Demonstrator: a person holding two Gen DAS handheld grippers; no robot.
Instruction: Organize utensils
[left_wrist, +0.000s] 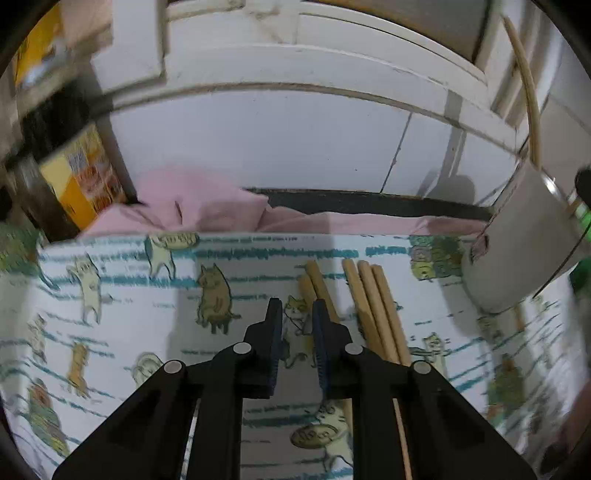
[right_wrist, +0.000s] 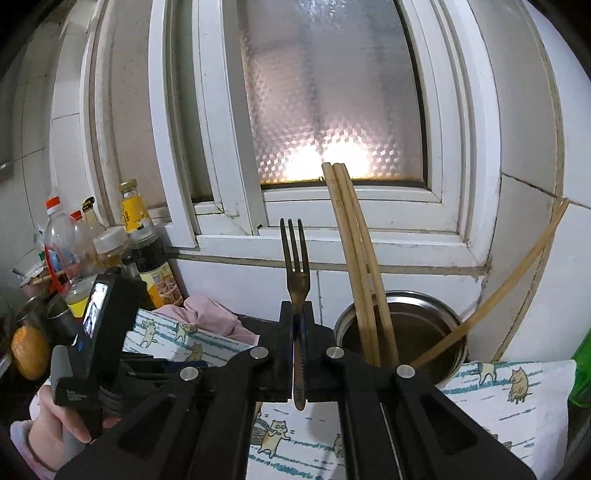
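My left gripper (left_wrist: 297, 314) is open and empty, low over the cat-print cloth (left_wrist: 147, 317). Several wooden chopsticks (left_wrist: 373, 310) lie on the cloth just right of its fingers, partly hidden under the right finger. A steel utensil holder (left_wrist: 517, 251) stands at the right edge with one chopstick (left_wrist: 528, 96) in it. My right gripper (right_wrist: 297, 310) is shut on a metal fork (right_wrist: 294, 258), tines up, held left of the steel holder (right_wrist: 424, 328). The holder has several chopsticks (right_wrist: 354, 258) standing in it and one leaning right.
A pink cloth (left_wrist: 207, 206) lies bunched behind the cat-print cloth. Sauce bottles and jars (right_wrist: 110, 251) crowd the left by the window sill. The left hand-held gripper body (right_wrist: 96, 332) is at lower left. A green object (right_wrist: 581, 373) sits at the right edge.
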